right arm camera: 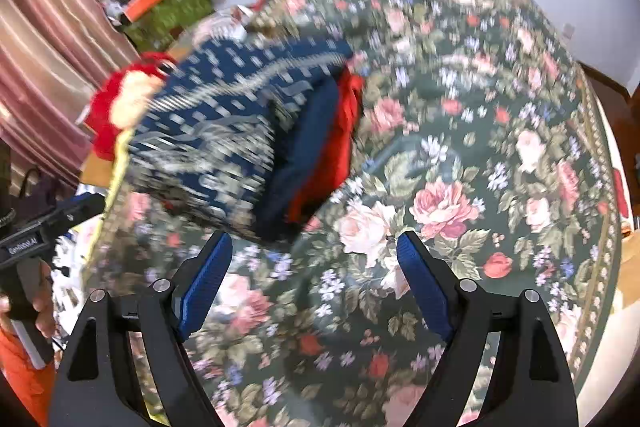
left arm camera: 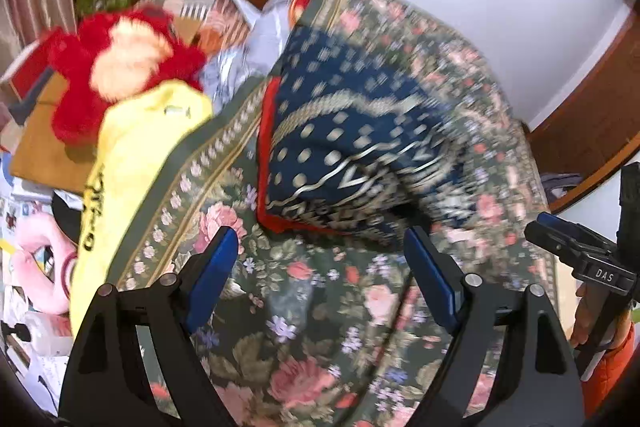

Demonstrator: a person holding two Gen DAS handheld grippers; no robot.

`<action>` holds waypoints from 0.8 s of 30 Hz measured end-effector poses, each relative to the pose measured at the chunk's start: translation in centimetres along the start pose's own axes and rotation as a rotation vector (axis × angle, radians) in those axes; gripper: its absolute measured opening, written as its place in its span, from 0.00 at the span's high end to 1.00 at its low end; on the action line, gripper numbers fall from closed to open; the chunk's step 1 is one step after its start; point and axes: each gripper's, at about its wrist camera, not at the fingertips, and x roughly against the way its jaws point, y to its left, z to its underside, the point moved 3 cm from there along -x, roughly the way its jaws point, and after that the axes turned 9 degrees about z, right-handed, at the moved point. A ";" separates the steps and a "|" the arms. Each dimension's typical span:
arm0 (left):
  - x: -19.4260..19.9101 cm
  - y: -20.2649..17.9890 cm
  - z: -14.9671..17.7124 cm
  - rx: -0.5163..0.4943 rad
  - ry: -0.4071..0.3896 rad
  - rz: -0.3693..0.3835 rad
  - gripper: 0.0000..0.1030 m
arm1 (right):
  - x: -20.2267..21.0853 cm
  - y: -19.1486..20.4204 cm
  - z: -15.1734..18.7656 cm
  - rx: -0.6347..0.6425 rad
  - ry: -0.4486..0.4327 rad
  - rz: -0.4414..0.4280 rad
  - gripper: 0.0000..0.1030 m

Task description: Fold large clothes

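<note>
The fingers (left arm camera: 218, 259) of both grippers are spread wide and empty above the folded blue garment (left arm camera: 344, 131), seemingly released onto the flowered bedspread (right arm camera: 460, 187).

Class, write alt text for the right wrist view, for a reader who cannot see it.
An open, empty claw with blue pads hangs over a dark green floral bedspread. A folded navy patterned cloth with red lining lies on it at upper left. The picture is motion-blurred; a red plush toy and striped curtain sit behind.
</note>
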 end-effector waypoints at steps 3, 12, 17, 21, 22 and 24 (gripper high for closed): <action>4.0 -2.6 -0.3 -0.055 -0.083 0.007 0.18 | 3.2 0.5 -0.5 -0.002 -0.070 -0.012 0.20; 16.4 -11.4 0.7 -0.236 -0.380 0.051 0.18 | 16.2 2.4 0.2 0.033 -0.402 -0.075 0.20; 22.0 -15.3 3.7 -0.324 -0.545 0.056 0.18 | 23.1 3.1 2.5 0.023 -0.610 -0.094 0.20; 24.9 -17.8 6.6 -0.397 -0.644 0.042 0.18 | 26.4 3.5 4.6 0.014 -0.708 -0.116 0.19; 25.6 -18.5 7.6 -0.419 -0.677 0.019 0.18 | 27.2 3.6 5.3 0.016 -0.735 -0.116 0.19; 26.5 -19.5 8.9 -0.441 -0.724 -0.007 0.18 | 28.0 3.9 6.3 0.020 -0.770 -0.104 0.19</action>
